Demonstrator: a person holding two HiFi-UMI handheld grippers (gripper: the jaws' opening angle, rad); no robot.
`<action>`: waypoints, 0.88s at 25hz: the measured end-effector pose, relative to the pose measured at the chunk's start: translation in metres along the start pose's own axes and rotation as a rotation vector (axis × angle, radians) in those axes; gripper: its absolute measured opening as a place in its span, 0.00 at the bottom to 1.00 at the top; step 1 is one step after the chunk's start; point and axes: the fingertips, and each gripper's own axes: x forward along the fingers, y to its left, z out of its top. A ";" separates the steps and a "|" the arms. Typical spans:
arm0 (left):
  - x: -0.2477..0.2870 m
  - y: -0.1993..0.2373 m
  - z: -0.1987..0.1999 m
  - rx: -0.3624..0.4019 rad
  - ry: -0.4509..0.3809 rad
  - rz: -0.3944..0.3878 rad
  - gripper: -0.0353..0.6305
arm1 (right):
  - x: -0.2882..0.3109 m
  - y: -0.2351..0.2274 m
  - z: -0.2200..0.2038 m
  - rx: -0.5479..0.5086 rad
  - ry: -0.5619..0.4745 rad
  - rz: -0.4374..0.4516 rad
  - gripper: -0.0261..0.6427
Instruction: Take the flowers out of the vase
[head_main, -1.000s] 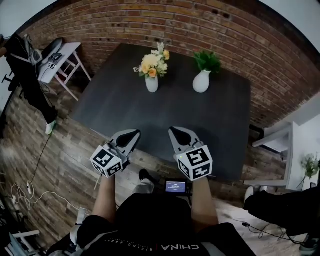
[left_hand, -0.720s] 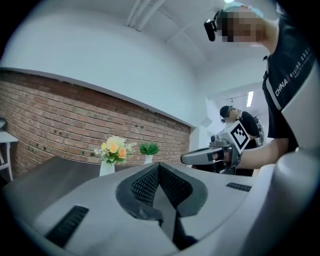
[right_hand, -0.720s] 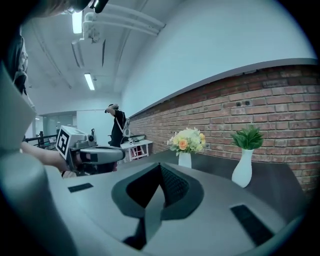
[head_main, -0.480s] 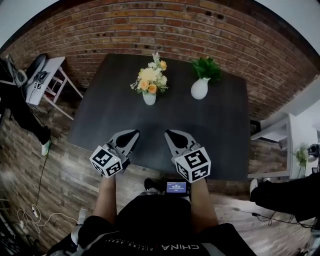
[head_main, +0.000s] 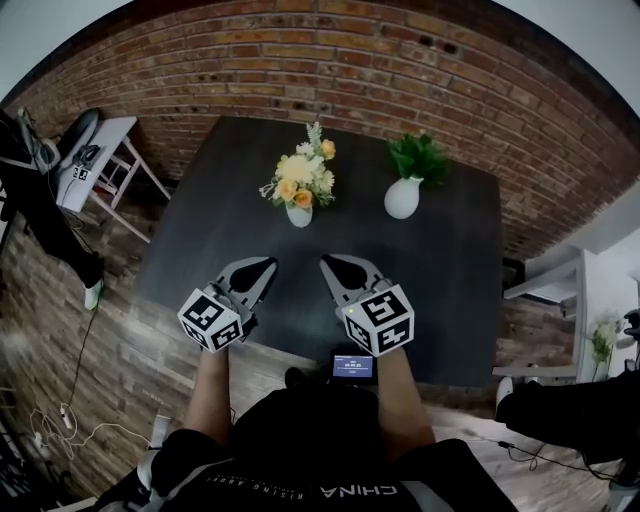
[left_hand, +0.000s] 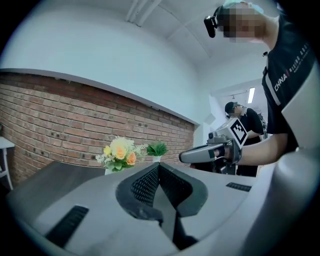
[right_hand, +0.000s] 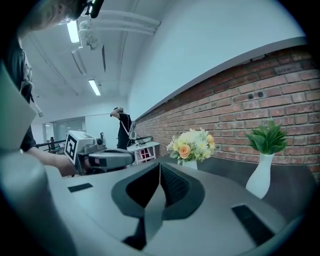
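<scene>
Seen from the head view, two white vases stand apart on the dark table (head_main: 440, 290): the left vase (head_main: 299, 214) holds one bunch of yellow, orange and white flowers (head_main: 298, 180), the right vase (head_main: 401, 198) holds a green plant (head_main: 418, 158), and two grippers hover over the table's near edge. In the left gripper view, the left gripper (left_hand: 159, 166) has its jaws pressed together on nothing, with the flowers well ahead. In the right gripper view, the right gripper (right_hand: 160, 166) is likewise closed and empty, the flowers upright in their vase beyond.
</scene>
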 end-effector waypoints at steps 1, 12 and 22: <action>0.003 0.002 0.002 0.002 -0.004 0.005 0.06 | 0.002 -0.003 0.003 -0.002 -0.002 0.002 0.05; 0.034 0.007 0.005 -0.029 -0.020 0.016 0.06 | 0.009 -0.038 -0.002 -0.005 0.025 0.019 0.05; 0.064 0.029 -0.032 -0.052 0.077 0.154 0.22 | 0.021 -0.079 -0.012 0.016 0.044 0.103 0.05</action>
